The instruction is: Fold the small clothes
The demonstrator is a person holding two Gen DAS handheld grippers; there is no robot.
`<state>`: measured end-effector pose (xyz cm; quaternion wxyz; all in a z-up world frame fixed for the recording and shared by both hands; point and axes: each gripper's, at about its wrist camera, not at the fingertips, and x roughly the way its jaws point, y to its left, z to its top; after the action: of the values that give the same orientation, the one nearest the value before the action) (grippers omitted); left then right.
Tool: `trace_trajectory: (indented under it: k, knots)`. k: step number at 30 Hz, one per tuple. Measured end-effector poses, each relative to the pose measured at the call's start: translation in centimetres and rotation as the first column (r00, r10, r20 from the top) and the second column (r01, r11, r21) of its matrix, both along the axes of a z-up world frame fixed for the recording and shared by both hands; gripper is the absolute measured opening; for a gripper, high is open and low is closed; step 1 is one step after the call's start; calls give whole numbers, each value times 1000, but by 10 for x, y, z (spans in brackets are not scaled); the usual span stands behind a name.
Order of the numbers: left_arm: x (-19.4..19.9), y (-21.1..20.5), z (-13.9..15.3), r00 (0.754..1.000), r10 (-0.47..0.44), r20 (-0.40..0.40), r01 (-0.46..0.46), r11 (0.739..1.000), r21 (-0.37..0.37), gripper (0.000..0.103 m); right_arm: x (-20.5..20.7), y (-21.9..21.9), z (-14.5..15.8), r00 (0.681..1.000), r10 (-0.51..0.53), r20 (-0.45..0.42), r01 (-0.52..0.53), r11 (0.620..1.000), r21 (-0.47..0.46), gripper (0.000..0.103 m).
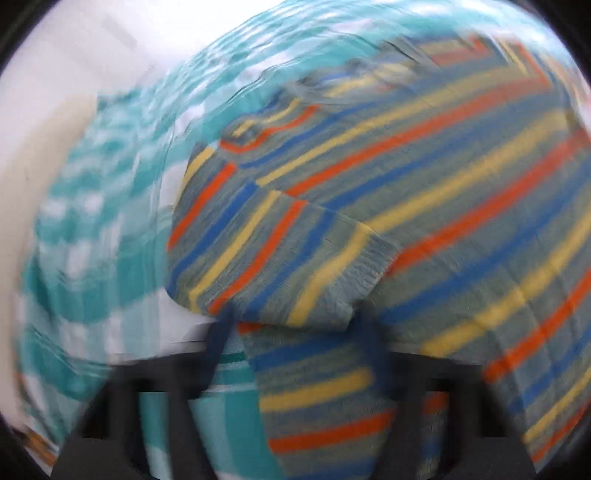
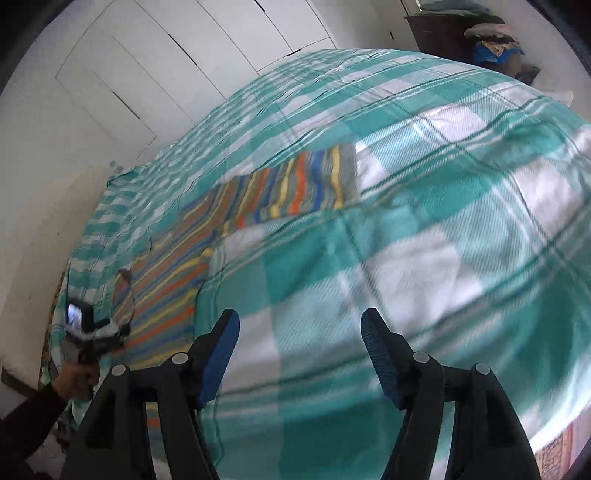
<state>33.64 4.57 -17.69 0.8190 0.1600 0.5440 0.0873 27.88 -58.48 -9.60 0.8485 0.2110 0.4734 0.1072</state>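
Note:
A small striped sweater (image 1: pixel 424 206), grey-green with orange, yellow and blue bands, lies on a teal and white checked bedspread (image 1: pixel 110 221). One sleeve is folded over its body. My left gripper (image 1: pixel 291 325) is open, its fingers (image 1: pixel 218 343) standing either side of the sleeve cuff; the view is blurred. In the right wrist view the sweater (image 2: pixel 229 221) lies flat at the left, one sleeve stretched out to the right. My right gripper (image 2: pixel 300 332) is open and empty above the bedspread (image 2: pixel 424 240), apart from the sweater. The left gripper unit (image 2: pixel 88 328) shows at the sweater's near end.
White wardrobe doors (image 2: pixel 147 74) stand along the bed's far side. A dark cabinet (image 2: pixel 439 33) with piled clothes (image 2: pixel 495 44) stands at the back right. The bed's edge (image 2: pixel 554 435) shows at the lower right.

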Motion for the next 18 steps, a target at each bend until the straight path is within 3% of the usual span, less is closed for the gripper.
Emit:
trace_trajectory:
  k: [1,3,5,6,8,11,13,15,17,18]
  knots:
    - [2,11,4,999,38,-11,-38,998,-48,6,-11,7,-3,1000,7,0,-7,1000,-10,68]
    - [2,50,38,989,134,64,-119,973,-199,2,-26,17,-10,1000,14,-9,-14,1000,-19,68]
    - [-1,94,65,965,245,96,-205,927,-314,2,-30,25,-15,1000,18,-20,-19,999,-34,68]
    - [-7,134,83,931,347,112,-276,871,-405,2,-30,26,-15,1000,22,-16,-23,999,-48,68]
    - [-20,198,100,855,505,116,-389,774,-500,2,-28,28,-16,1000,30,-3,-30,998,-59,68]
    - [-36,269,90,746,663,67,-542,663,-516,3,-24,28,-26,999,17,-38,-19,998,-51,68]
    - [-47,311,60,670,740,-56,-655,553,-515,7,-19,27,-30,999,10,-49,-13,999,-50,68]
    - [-61,333,37,606,785,-127,-709,461,-534,39,-18,30,-31,999,14,-52,-17,998,-55,68]
    - [-81,345,23,554,821,-134,-714,387,-583,61,-18,34,-32,998,23,-61,-28,997,-69,68]
    - [-89,348,18,540,832,-128,-700,360,-616,65,-18,36,-33,997,27,-66,-32,996,-80,68]
